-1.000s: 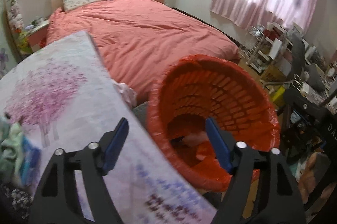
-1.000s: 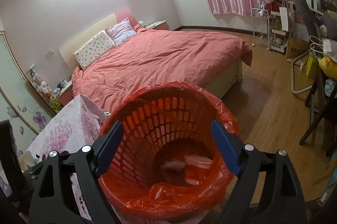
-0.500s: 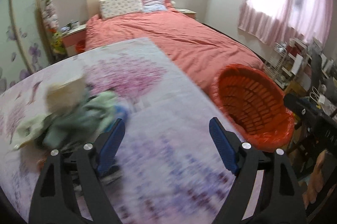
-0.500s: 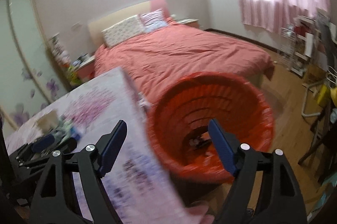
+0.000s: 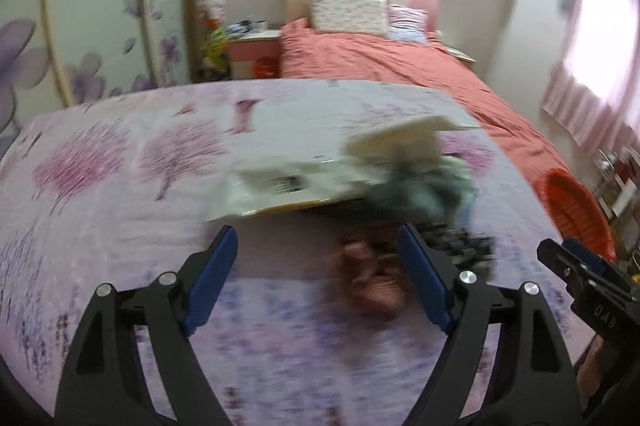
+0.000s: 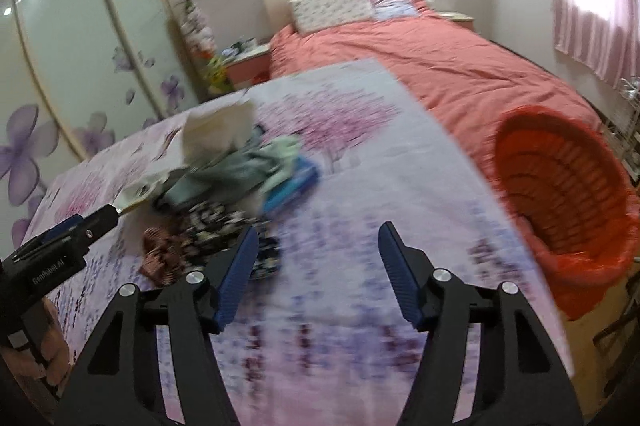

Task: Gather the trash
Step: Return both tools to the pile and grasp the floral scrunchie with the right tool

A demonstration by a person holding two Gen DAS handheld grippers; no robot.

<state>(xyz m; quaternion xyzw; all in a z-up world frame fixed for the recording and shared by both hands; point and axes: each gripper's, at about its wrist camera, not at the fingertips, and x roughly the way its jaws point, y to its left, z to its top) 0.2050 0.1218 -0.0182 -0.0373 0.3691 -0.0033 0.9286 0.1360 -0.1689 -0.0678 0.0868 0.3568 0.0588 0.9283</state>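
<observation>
A heap of trash lies on the floral tablecloth [image 5: 120, 209]: a white wrapper [image 5: 276, 185], a cream card piece [image 5: 400, 141], crumpled green material [image 5: 428, 185], a pink-brown wrapper [image 5: 372, 278] and a dark patterned scrap [image 5: 464, 246]. My left gripper [image 5: 318, 266] hangs open just before the heap, the pink-brown wrapper near its right finger. The right wrist view shows the same heap [image 6: 232, 173] with a blue packet [image 6: 292, 185]. My right gripper [image 6: 318, 266] is over bare cloth to the heap's right, its jaws closing on nothing. An orange bin-lined basket [image 6: 560, 193] stands off the table's right edge.
A bed with a coral cover [image 6: 440, 65] lies beyond the table. A wardrobe with flower doors [image 6: 80, 65] fills the left, and a bedside stand [image 5: 252, 45] sits by the bed. Pink curtains [image 5: 592, 65] hang at the right. A hand [image 6: 40, 350] holds the left gripper's handle.
Both views have swung left from the orange basket to the table and the heap. The right gripper's jaws stand narrower than before. The left gripper's opening looks unchanged.
</observation>
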